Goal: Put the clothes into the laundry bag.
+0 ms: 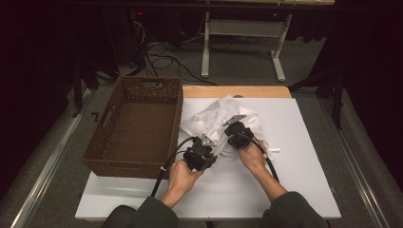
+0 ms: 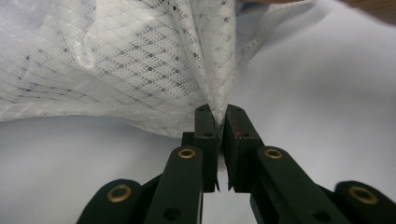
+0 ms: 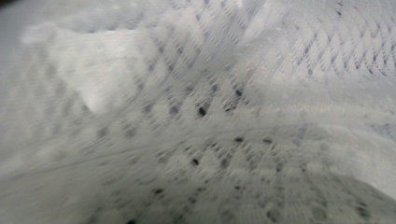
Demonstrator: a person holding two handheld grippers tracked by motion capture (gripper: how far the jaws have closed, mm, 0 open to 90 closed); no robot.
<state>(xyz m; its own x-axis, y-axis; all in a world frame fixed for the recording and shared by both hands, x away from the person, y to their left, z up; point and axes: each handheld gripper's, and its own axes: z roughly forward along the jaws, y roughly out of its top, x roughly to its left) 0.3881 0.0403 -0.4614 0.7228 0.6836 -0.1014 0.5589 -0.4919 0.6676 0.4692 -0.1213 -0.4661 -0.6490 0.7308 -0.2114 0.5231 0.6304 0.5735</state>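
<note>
A crumpled white mesh cloth [image 1: 214,118] lies on the white board [image 1: 299,161] just right of the basket. In the left gripper view a hanging fold of the cloth [image 2: 116,60] runs down between my left gripper's [image 2: 220,112] black jaws, which are shut on it. In the high view the left gripper [image 1: 215,148] sits at the cloth's near edge. My right gripper [image 1: 232,127] is pushed into the pile from the near right. Blurred mesh cloth [image 3: 196,116] lies right against the lens in the right gripper view and hides its jaws, which are shut in the cloth.
A brown woven basket [image 1: 178,118] stands with nothing in it at the table's left, close to the cloth. A strip of wooden tabletop [image 1: 237,91] shows behind the board. Cables trail from both grippers toward the near edge.
</note>
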